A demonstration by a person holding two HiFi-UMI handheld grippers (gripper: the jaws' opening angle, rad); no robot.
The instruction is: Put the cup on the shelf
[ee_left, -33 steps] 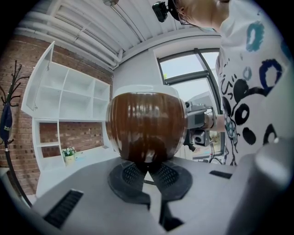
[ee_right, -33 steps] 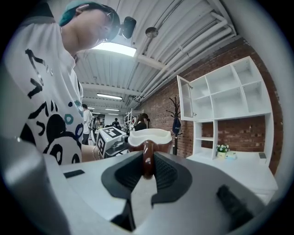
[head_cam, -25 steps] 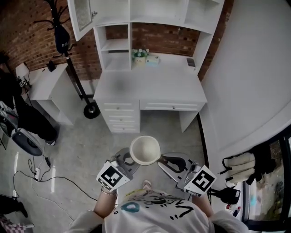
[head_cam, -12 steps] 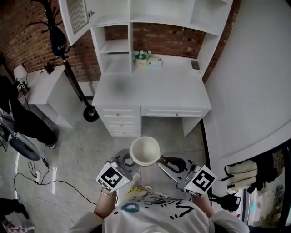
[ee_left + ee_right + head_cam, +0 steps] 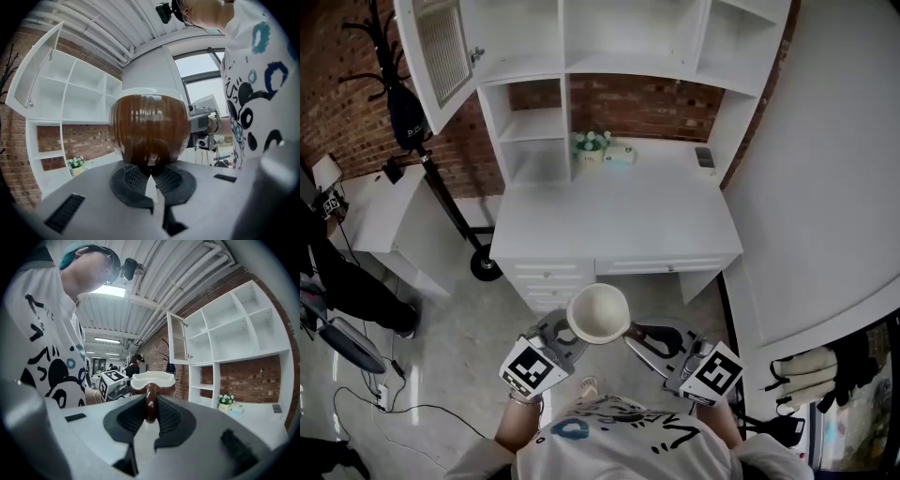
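The cup hangs in the air at 6 o'clock in the head view, well short of the shelf at 12 o'clock. The left gripper has its fingers pinched narrow on the cup's base, and the right gripper clamps the handle. It looks like glazed ceramic, so probably stiff, slick and breakable, which makes the handle the surer hold.

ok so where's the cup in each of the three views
Head view: the cup is at lower centre, cream inside facing up.
Left gripper view: dead centre, its brown body filling the middle just above the jaws.
Right gripper view: centre, its handle upright between the jaws, cream rim behind.
Shared landmark: the small flower pot, upper centre in head view, lower left in left gripper view, right in right gripper view.
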